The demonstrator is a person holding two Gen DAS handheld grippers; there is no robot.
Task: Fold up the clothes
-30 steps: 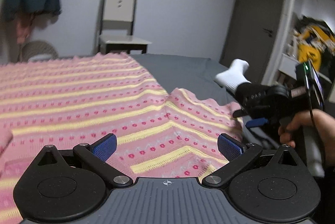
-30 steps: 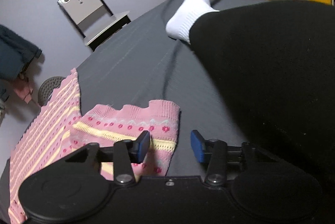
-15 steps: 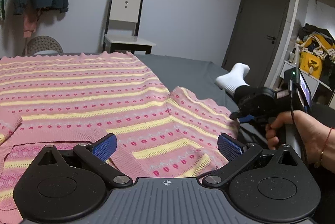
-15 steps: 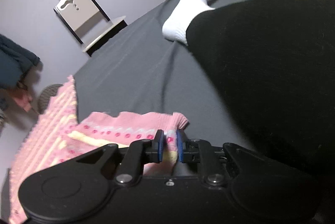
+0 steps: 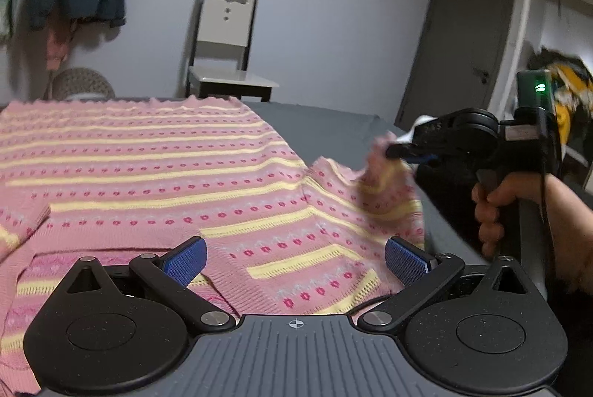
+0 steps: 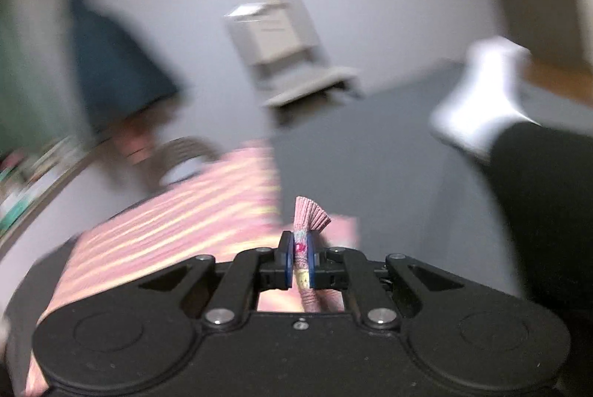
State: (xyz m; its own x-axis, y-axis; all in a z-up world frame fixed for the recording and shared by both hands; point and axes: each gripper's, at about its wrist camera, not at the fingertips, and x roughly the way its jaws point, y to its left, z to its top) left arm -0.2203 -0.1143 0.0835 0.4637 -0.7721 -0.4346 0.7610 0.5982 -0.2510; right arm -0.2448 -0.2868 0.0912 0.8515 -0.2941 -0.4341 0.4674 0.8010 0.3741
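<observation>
Two tools over pink sweater (image 5: 155,171), left tool (image 5: 295,258) spread wide; right tool (image 6: 300,258) pinching its cuff (image 6: 309,217)

The right claw (image 6: 300,261) has its blue pads pressed together on a bunched fold of the pink knit sweater (image 6: 178,230), whose ribbed cuff (image 6: 309,213) fans out above the pads. The striped sweater lies blurred on the grey bed (image 6: 370,156). A white sock (image 6: 481,100) and black trouser leg (image 6: 541,204) rest at right. A blurred chair (image 6: 285,63) stands by the wall.
</observation>
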